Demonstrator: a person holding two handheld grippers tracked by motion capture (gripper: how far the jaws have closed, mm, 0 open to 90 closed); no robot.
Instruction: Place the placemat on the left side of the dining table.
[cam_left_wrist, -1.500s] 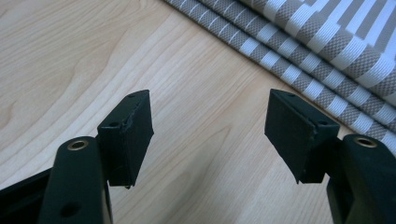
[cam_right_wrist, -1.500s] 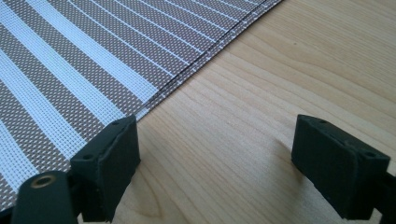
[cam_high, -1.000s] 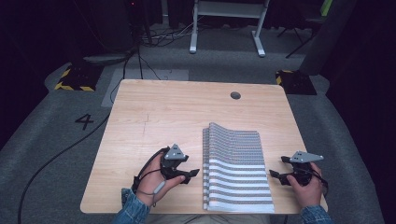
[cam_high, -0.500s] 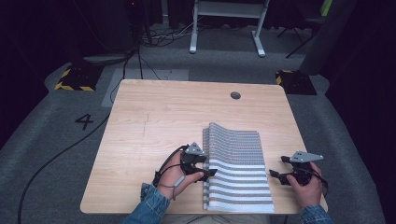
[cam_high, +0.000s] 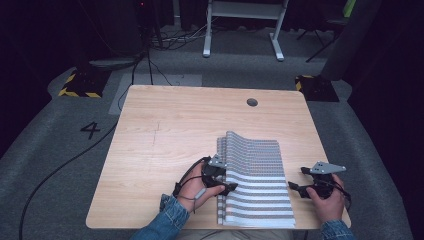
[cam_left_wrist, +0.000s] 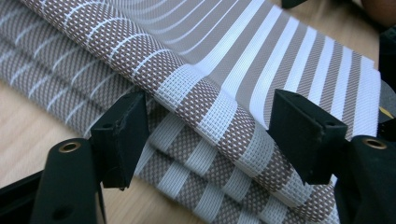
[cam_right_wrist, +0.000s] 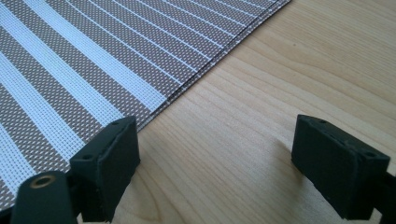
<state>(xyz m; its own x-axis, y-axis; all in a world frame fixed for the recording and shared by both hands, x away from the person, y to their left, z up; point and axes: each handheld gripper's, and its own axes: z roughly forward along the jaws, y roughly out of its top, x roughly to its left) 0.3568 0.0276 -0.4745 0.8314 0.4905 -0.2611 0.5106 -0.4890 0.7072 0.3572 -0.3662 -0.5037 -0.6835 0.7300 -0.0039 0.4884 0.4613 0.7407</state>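
I see a stack of woven placemats, brown-grey with white stripes (cam_high: 257, 182), lying on the near right part of the light wooden table (cam_high: 165, 135), which serves as my landmark. The stack's far edge curls up off the table; its near edge reaches almost to the table's front rim.

My left gripper (cam_high: 226, 181) sits at the stack's left edge. Its jaws have just been opening, and in the left gripper view they stand wide apart with the raised, folded edge of the top mat (cam_left_wrist: 219, 112) between them; the pads do not press on it. More striped layers lie below, flat on the table.

My right gripper (cam_high: 299, 181) hovers over the table just beside the stack's right edge, jaws open on nothing. In the right gripper view, one pad (cam_right_wrist: 112, 161) sits over the mat's edge, and bare wood lies between the jaws.
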